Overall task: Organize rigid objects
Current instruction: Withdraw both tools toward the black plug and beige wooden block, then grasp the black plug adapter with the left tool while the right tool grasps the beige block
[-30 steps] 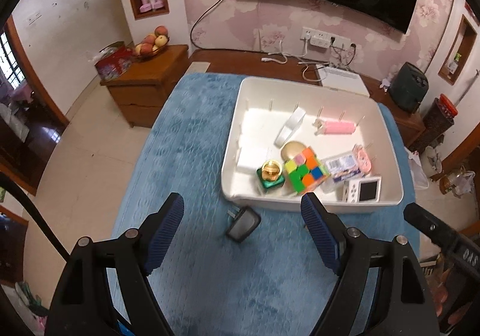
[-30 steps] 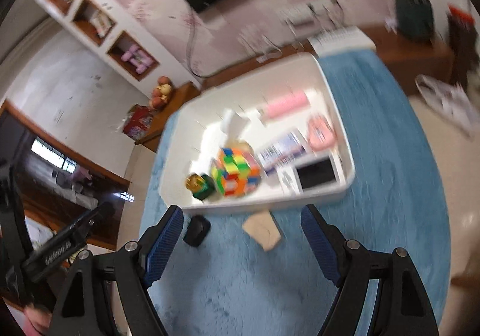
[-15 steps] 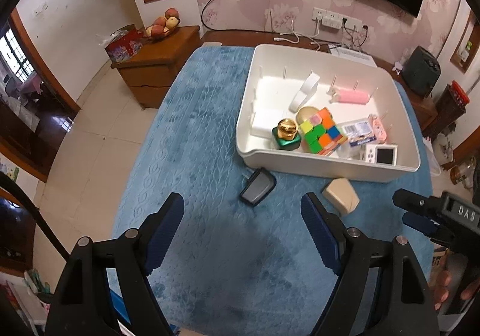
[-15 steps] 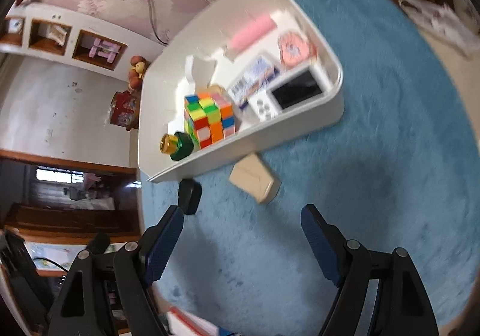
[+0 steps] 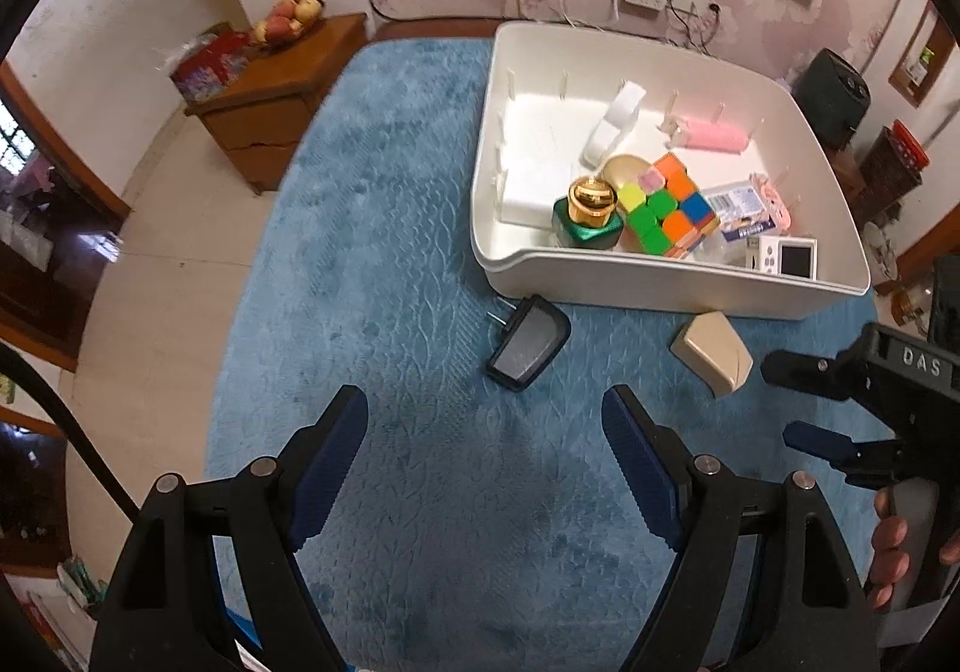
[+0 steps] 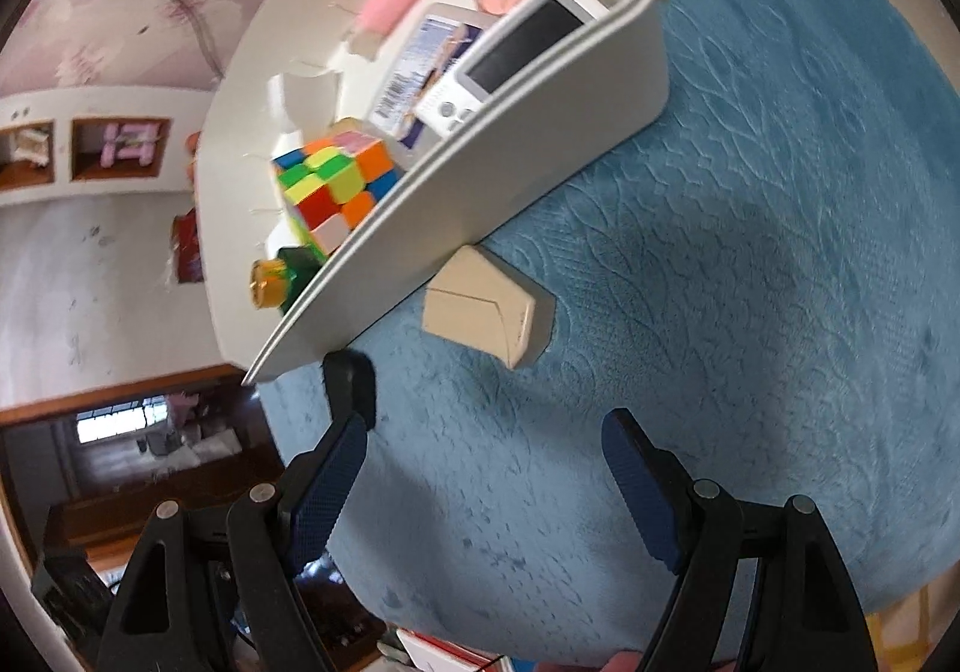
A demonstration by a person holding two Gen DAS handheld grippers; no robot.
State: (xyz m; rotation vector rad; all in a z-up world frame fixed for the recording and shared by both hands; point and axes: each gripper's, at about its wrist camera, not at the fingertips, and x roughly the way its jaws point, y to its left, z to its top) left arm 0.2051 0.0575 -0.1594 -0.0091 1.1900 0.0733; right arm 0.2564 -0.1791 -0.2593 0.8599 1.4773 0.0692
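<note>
Ahead of left tool (image 5: 485, 432), black charger (image 5: 527, 343)

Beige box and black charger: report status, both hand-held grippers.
Left hand-held gripper open, empty. Right hand-held gripper open, empty. Beige box and black charger loose on blue cloth, outside white bin. Nothing blocking.

White bin (image 5: 672, 285) on blue cloth (image 5: 420, 432), holding colour cube (image 5: 666, 213), green bottle with gold cap (image 5: 588, 219), pink roll (image 5: 717, 137), small white screen device (image 5: 783, 256). Just outside the bin's near wall: black charger (image 5: 528, 343), beige block (image 5: 713, 353). Left gripper (image 5: 485, 441) open, empty, nearer than both.
</note>
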